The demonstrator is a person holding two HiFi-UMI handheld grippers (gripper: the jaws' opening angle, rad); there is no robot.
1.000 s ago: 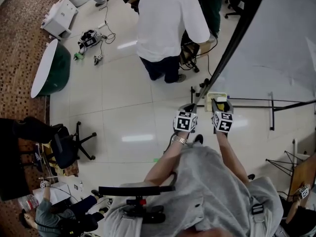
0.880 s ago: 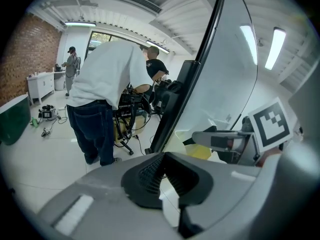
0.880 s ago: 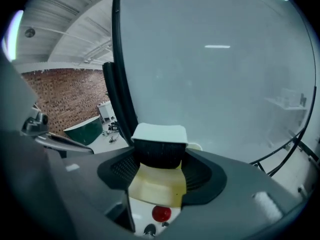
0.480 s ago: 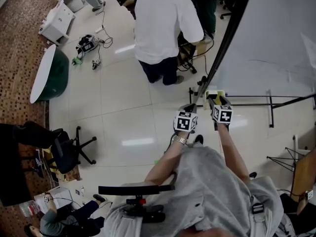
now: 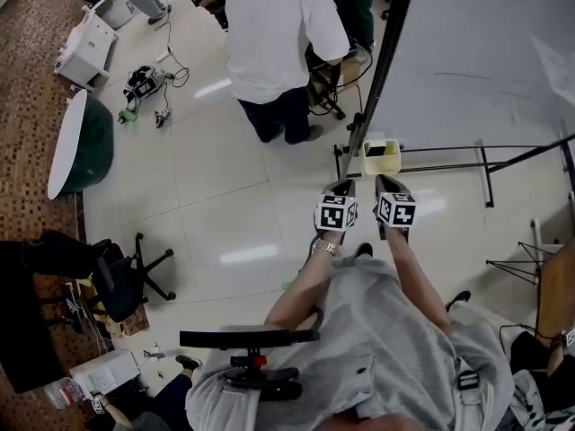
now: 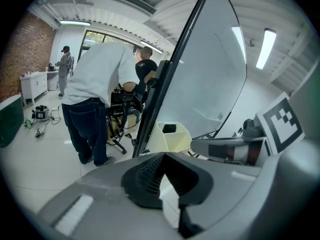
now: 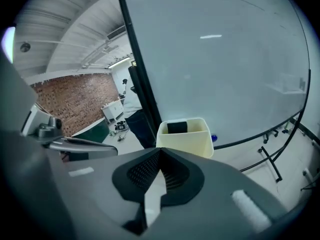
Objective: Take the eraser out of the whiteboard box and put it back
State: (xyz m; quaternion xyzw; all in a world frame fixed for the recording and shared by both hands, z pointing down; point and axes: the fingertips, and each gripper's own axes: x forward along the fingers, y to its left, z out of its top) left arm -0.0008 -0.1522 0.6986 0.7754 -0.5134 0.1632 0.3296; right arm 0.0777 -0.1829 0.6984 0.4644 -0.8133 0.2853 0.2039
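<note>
Two grippers carry ribbed black pads: our left gripper (image 6: pixel 162 156) has its jaws pressed together on nothing, and our right gripper (image 7: pixel 159 153) is likewise closed and empty. Ahead of them the cream, tapered plastic box (image 7: pixel 186 144) hangs at the glossy whiteboard's (image 7: pixel 225 59) black-framed edge. Both gripper views show the black block-shaped eraser (image 7: pixel 177 127) sitting inside it; from the head view we cannot make it out.

We hold our left gripper (image 5: pixel 340 192) and right gripper (image 5: pixel 387 189) side by side, the pale yellow box (image 5: pixel 381 161) hangs just past them at one o'clock by the whiteboard (image 5: pixel 485 43), and a person in a white shirt (image 5: pixel 274 34) stands at twelve o'clock.
</note>
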